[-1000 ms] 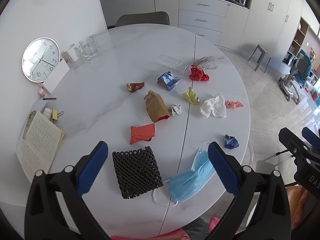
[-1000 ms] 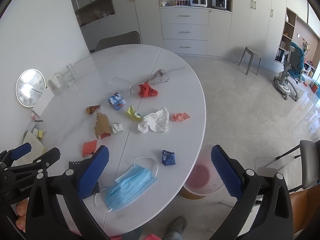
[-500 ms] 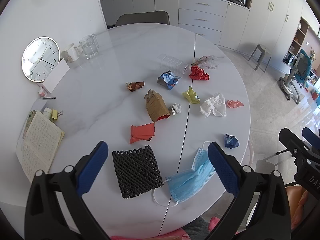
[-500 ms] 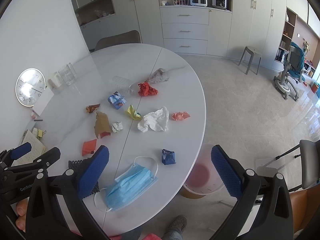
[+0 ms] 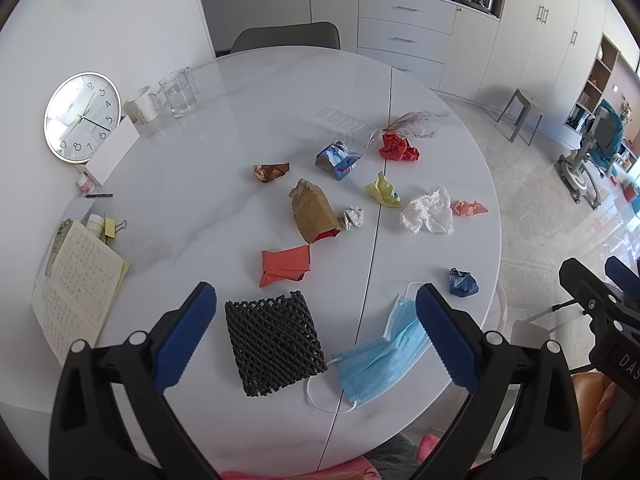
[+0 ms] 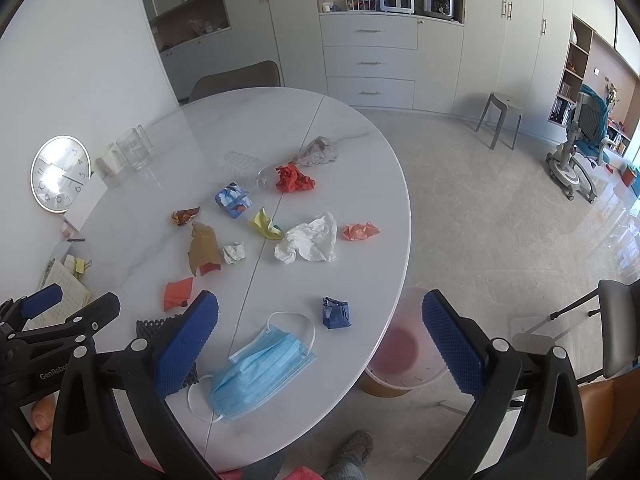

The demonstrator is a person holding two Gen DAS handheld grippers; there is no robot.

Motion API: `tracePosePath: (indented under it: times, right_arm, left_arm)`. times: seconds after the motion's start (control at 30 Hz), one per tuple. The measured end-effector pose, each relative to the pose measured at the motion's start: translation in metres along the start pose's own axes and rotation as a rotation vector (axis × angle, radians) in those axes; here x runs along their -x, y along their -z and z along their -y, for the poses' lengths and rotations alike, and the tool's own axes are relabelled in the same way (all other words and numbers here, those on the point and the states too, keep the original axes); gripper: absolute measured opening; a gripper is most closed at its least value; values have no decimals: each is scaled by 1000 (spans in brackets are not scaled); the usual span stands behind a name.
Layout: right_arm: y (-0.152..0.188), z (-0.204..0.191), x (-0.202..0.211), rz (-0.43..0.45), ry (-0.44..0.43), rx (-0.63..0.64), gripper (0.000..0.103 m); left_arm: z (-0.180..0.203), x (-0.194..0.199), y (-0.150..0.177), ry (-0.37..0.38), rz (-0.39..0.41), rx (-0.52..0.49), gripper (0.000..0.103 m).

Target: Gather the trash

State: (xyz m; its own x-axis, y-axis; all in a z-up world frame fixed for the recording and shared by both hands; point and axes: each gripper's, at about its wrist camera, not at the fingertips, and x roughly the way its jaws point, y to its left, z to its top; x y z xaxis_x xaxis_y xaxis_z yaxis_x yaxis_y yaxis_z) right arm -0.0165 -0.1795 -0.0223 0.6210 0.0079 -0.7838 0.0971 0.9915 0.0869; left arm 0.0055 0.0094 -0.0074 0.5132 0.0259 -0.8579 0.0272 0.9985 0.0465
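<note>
Trash lies scattered on a round white table [image 5: 224, 128]: a black foam net [image 5: 274, 342], a blue face mask [image 5: 380, 360], a red-orange wrapper [image 5: 285, 265], a brown paper bag [image 5: 313, 212], a white tissue [image 5: 428, 212], a dark blue wad [image 5: 463, 282], yellow [image 5: 383, 191], red [image 5: 397, 147] and pink [image 5: 470, 208] crumples. My left gripper [image 5: 316, 338] is open and empty above the net and mask. My right gripper [image 6: 320, 340] is open and empty above the mask [image 6: 260, 368], near the table's edge. A pink trash bin [image 6: 402, 350] stands on the floor beside the table.
A clock [image 5: 82, 117], a mug [image 5: 142, 104], a glass jug [image 5: 178, 92] and an open notebook [image 5: 76, 288] sit at the table's left. A clear bottle [image 5: 346, 128] lies at the far side. A chair [image 5: 286, 36] stands behind the table; a stool [image 6: 500, 118] is on the floor.
</note>
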Motion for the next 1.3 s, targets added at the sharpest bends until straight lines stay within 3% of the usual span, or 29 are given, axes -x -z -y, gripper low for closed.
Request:
tracePosePath:
  times: [0.2,0.43,0.63,0.77,0.9,1.0,1.07,1.1,1.17,1.23,1.3]
  right_arm:
    - [10,-4,-13,-27,2,-26,101]
    - [53,-33,-77,-164,4,-115,101]
    - [95,-46,-130,-250,62,-277,101]
    - [111,-51,-151,-271,105,-374,101]
    - [115,-54,-167,-277,133,-407,100]
    - [118,-53,-171,-286,104,-438,84]
    - [119,-54,-173,-292,84,-438,60]
    - [119,-54,-172,-292,82,-432,55]
    - [118,-55,-168,-281,68,-417,32]
    - [113,-57,-162,-264,40,-399,20]
    - [109,-56,-154,-235,14,-390,15]
  left_arm:
    - [-11,-7,3,32,-2,19,95]
    - [-62,-53,19,35,-58,95,95]
    - [-104,-112,38,11,-146,99,95]
    - [-113,-146,50,51,-246,118,95]
    - [-111,-163,56,81,-299,75,95]
    - [-115,-169,61,107,-316,55,95]
    - [-120,-172,62,128,-326,62,95]
    - [-123,-175,63,152,-337,72,95]
    - [-128,-180,63,196,-352,93,95]
    - [-135,-182,65,253,-363,114,95]
    - [-141,-183,67,300,-373,124,95]
